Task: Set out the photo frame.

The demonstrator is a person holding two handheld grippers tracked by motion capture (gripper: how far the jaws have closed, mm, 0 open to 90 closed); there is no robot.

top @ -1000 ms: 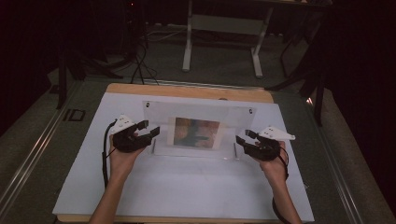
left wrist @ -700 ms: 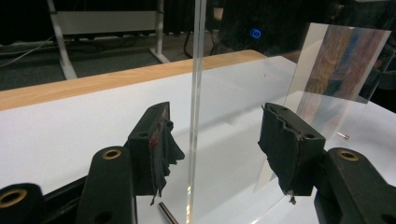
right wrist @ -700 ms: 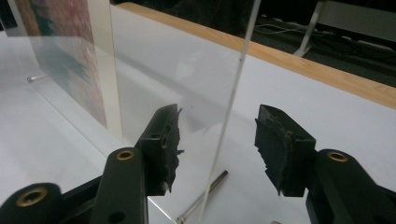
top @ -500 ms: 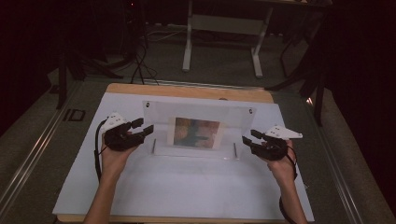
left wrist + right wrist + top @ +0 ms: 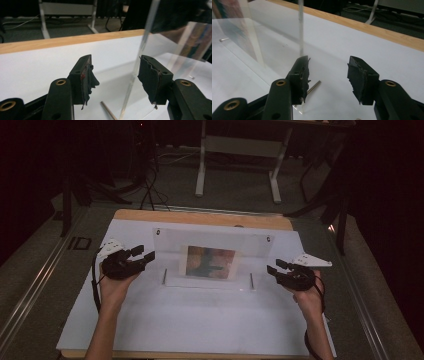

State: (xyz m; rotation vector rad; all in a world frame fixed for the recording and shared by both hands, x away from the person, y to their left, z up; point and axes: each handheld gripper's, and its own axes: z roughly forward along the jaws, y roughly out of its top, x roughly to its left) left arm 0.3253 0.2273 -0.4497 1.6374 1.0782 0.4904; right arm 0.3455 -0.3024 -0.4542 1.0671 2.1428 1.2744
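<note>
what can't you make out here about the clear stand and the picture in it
- Picture: high view, too small and blurred to tell what it depicts.
- Clear stand: left gripper view, top cut off by the frame edge.
- Picture: right gripper view, seen slantwise through the glare, cropped at the corner.

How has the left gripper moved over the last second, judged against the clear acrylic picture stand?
Yes. The left gripper has drawn outward to the left, away from the clear acrylic stand, whose left edge it was close against before.
</note>
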